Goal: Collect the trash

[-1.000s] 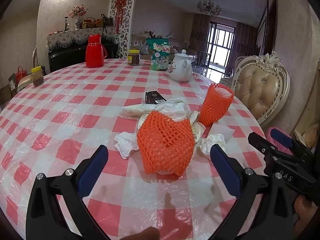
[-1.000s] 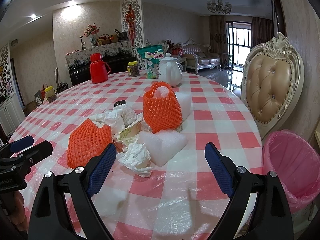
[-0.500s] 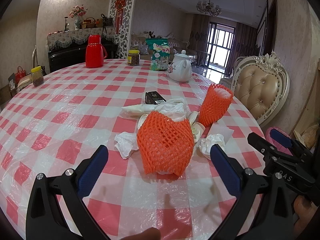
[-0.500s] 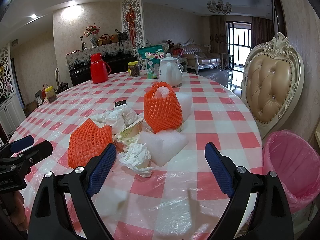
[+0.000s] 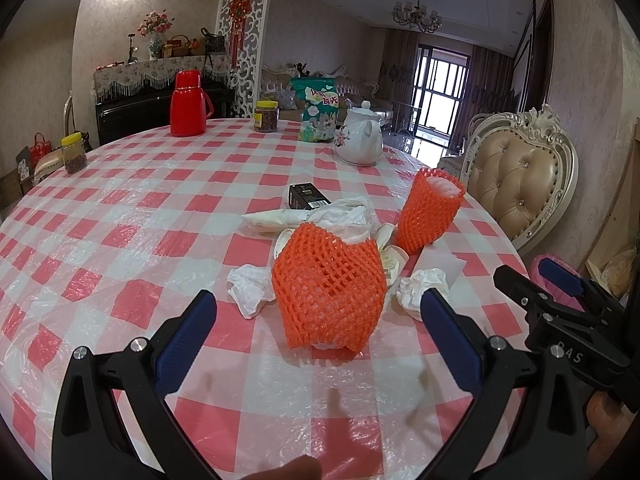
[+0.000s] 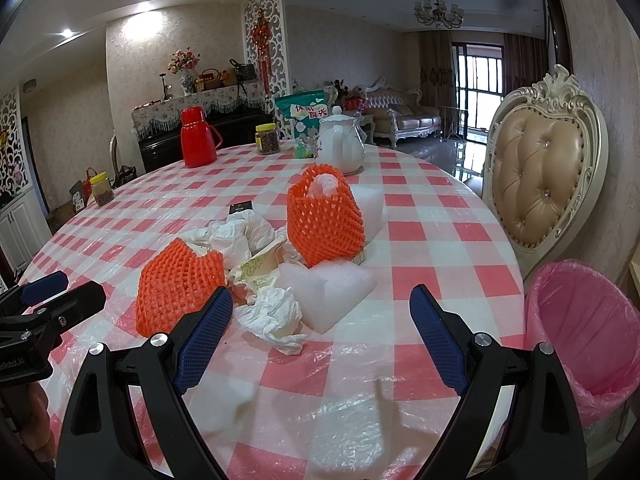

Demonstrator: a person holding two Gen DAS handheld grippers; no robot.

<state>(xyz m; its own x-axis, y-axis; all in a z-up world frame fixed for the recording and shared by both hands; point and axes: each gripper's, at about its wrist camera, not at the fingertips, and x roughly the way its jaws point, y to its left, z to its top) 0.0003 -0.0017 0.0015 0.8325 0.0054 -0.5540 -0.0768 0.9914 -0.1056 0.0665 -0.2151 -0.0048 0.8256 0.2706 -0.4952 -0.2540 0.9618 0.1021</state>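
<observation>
The green snack bag (image 6: 303,117) standing at the far side of the counter carried large white Chinese characters, 休闲食光 as best I could read them. The body of the right gripper (image 5: 570,354) bore the letters "DAS" in the left wrist view. The left gripper (image 6: 18,364) showed "Robot.AI", cut off at the edge. The print on the small black box (image 5: 307,196) was too small to read.

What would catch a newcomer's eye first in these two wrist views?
Two bright orange foam nets: one lies just ahead of the open left gripper, the other stands upright farther back among crumpled white tissues. Next, the pink-lined trash bin beside the table's right edge, with the right gripper open and empty.
</observation>
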